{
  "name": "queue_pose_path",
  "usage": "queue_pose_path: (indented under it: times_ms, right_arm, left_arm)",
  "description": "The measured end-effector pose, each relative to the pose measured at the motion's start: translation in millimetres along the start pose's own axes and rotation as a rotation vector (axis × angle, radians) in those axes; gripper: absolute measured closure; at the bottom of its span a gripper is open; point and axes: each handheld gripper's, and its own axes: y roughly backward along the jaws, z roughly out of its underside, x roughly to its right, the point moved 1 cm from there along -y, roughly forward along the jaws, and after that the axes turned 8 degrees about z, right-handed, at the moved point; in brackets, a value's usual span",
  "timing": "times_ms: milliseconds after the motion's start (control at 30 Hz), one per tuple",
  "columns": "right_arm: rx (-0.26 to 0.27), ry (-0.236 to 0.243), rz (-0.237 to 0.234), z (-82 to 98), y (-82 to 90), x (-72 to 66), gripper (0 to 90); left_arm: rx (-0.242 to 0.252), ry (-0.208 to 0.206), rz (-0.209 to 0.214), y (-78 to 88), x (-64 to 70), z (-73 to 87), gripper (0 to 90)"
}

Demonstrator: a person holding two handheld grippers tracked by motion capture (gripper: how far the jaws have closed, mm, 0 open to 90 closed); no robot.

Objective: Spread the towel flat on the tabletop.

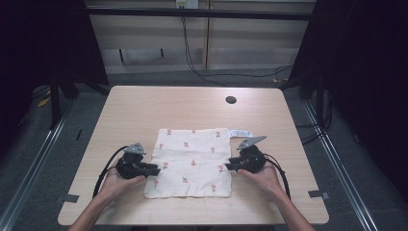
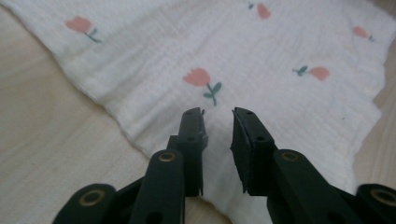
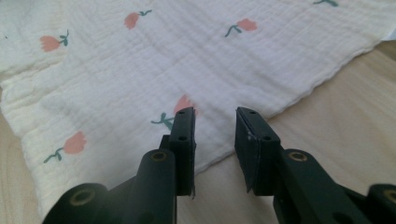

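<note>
left gripper (image 1: 155,169) sitting at the left edge of the white flowered cloth (image 1: 192,161), jaws narrowly parted over the fabric, gripping nothing, right gripper (image 1: 229,165) facing it at the right edge, same gap, cloth lying flat mid-table, white label (image 1: 240,133) beyond, round hole (image 1: 231,99) farther back

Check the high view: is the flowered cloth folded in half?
No, the flowered cloth lies spread flat in a single layer on the table, with all four edges showing.
</note>
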Motion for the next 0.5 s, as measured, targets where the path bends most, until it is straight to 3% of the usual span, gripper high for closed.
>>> queue_pose_path:
  times_ms: [167,233,300,367,500]
  right_arm:
    - [-0.022,0.056,-0.006,4.6,-2.0,-11.7,61.7]
    - [-0.023,0.083,0.026,7.4,-0.9,-16.2,62.2]
    - [-0.009,0.102,0.045,10.1,-0.4,-18.0,68.4]
    - [-0.018,0.102,0.027,11.6,2.0,-17.7,82.0]
    - [-0.034,0.06,0.005,13.0,4.1,-15.5,88.3]
  left_arm:
    - [0.026,0.011,0.019,0.7,-1.5,3.0,68.8]
    - [0.029,0.019,0.019,0.4,-0.2,3.2,66.5]
    - [0.027,0.013,0.019,-0.4,1.8,3.5,65.7]
    - [0.028,0.008,0.037,-1.1,3.7,4.2,65.5]
    - [0.03,0.005,0.039,-1.9,5.9,4.9,66.0]
